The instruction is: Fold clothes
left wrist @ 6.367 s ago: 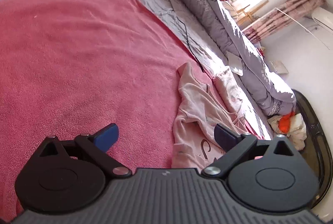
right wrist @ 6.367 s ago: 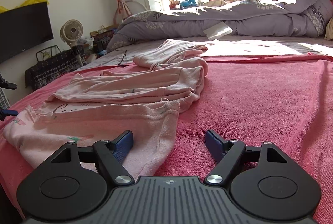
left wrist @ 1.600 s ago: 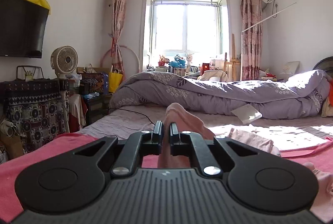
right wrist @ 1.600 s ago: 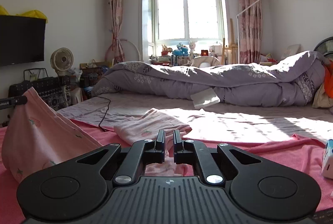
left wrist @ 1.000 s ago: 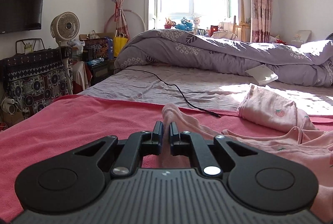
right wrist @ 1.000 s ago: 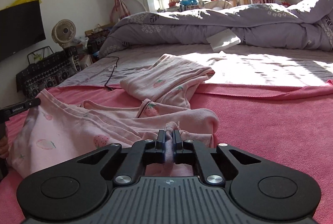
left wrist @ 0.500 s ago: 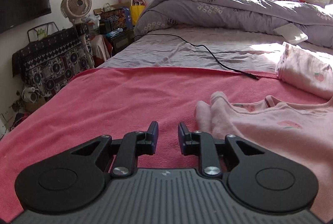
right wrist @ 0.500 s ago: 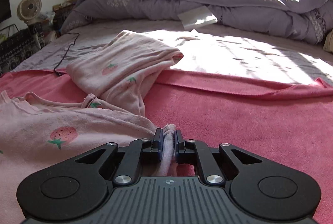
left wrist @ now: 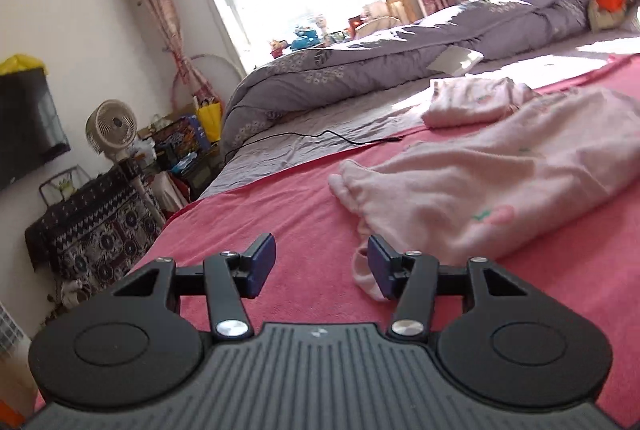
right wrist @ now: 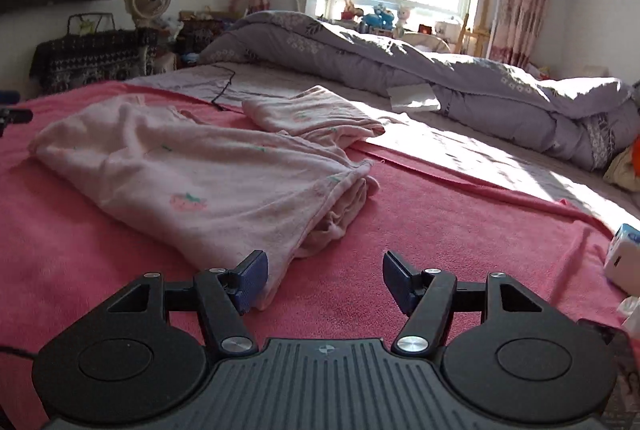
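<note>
Released, pink garment (right wrist: 208,186) lies flat — both tongs (left wrist: 321,262) (right wrist: 325,280) just opened, empty beside it.

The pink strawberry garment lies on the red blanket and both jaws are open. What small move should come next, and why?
Probably bring the right gripper to the garment's near corner and close on it for another fold. Both sets of jaws have just been opening and nothing is between them. The garment lies doubled on the red blanket, with loose layers at its right end. The left gripper is beside its cuff.
</note>
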